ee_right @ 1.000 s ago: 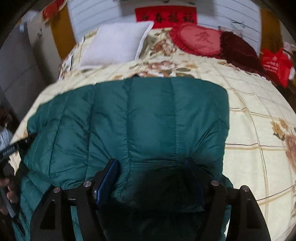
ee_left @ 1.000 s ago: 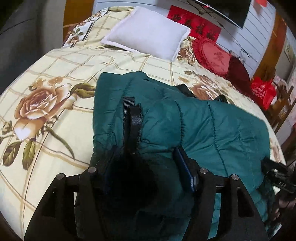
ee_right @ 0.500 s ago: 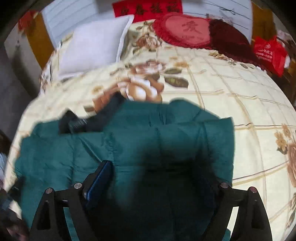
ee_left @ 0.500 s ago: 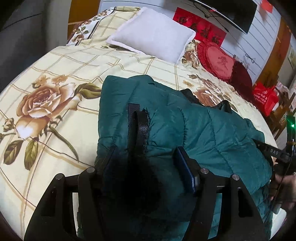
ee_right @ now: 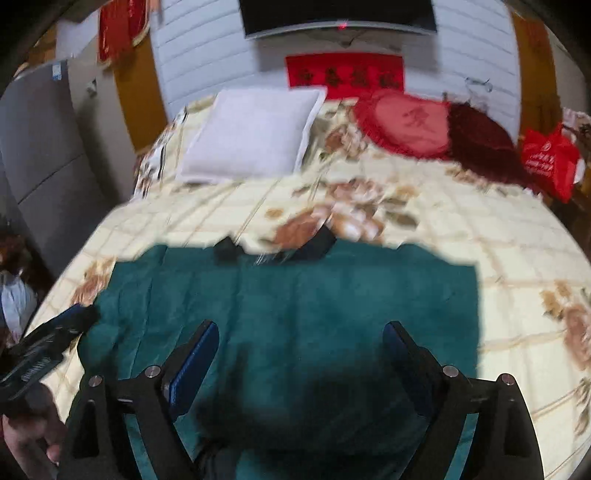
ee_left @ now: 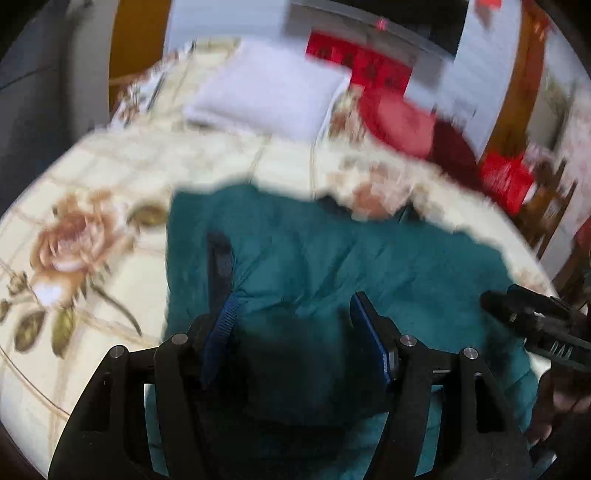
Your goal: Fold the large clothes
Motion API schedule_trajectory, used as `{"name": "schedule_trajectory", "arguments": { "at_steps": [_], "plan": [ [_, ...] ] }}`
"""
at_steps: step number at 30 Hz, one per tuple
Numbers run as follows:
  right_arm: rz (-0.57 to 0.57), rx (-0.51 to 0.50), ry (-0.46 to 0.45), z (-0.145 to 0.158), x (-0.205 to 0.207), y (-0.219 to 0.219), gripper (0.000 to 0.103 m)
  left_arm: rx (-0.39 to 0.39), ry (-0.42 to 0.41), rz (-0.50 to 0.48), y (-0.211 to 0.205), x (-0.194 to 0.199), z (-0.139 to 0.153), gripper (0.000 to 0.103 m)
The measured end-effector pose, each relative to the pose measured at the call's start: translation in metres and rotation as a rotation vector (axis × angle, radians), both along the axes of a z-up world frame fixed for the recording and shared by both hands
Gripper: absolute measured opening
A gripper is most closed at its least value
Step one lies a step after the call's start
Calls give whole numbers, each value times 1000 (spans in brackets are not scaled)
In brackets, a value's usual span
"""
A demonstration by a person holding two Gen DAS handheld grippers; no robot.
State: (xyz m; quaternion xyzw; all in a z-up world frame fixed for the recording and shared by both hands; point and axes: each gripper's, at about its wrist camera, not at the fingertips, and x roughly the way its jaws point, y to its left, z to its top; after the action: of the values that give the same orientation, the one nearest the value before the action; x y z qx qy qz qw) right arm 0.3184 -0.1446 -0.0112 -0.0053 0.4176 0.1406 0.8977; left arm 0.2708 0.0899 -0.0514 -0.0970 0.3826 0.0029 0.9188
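Observation:
A dark green puffy jacket (ee_left: 369, 251) lies folded on the floral bedspread (ee_left: 92, 177), with a black strap (ee_left: 218, 258) along its left edge. My left gripper (ee_left: 293, 299) hovers over the jacket's near left part. Both blue pads show and no fabric is pinched between them. In the right wrist view the jacket (ee_right: 295, 288) spreads flat, with its black collar (ee_right: 317, 247) at the far edge. My right gripper (ee_right: 300, 326) stands wide open above it, holding nothing. Each gripper also shows in the other's view, the right gripper (ee_left: 535, 321) and the left gripper (ee_right: 48, 339).
A white pillow (ee_right: 251, 136), a red heart cushion (ee_right: 406, 122) and a dark red cushion (ee_right: 480, 144) lie at the head of the bed. A red bag (ee_right: 550, 158) stands at the right. A screen (ee_right: 336, 14) hangs on the wall. Grey furniture (ee_right: 37, 147) flanks the left.
My right gripper opened, let go of the jacket and drew back; the jacket now lies flatter. My left gripper lifted a little and fabric no longer covers its left finger.

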Motion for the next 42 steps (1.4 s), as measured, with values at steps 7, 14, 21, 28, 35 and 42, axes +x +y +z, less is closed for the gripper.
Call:
{"name": "schedule_trajectory", "arguments": {
  "at_steps": [7, 14, 21, 28, 35, 42],
  "plan": [
    [-31, 9, -25, -41, -1, 3, 98, -30, 62, 15, 12, 11, -20, 81],
    [-27, 6, -45, -40, -9, 3, 100, -15, 62, 6, 6, 11, -23, 87],
    [-25, 41, -38, -42, -8, -4, 101, -27, 55, 5, 7, 9, -25, 87],
    [-35, 27, -35, -42, -6, -2, 101, -13, 50, 4, 5, 8, -25, 87],
    [-35, 27, -34, -42, -5, -2, 102, -22, 50, 4, 5, 8, -25, 88],
    [-35, 30, -33, -42, -5, -3, 102, -28, 50, 2, 5, 8, -25, 88]
  ]
}}
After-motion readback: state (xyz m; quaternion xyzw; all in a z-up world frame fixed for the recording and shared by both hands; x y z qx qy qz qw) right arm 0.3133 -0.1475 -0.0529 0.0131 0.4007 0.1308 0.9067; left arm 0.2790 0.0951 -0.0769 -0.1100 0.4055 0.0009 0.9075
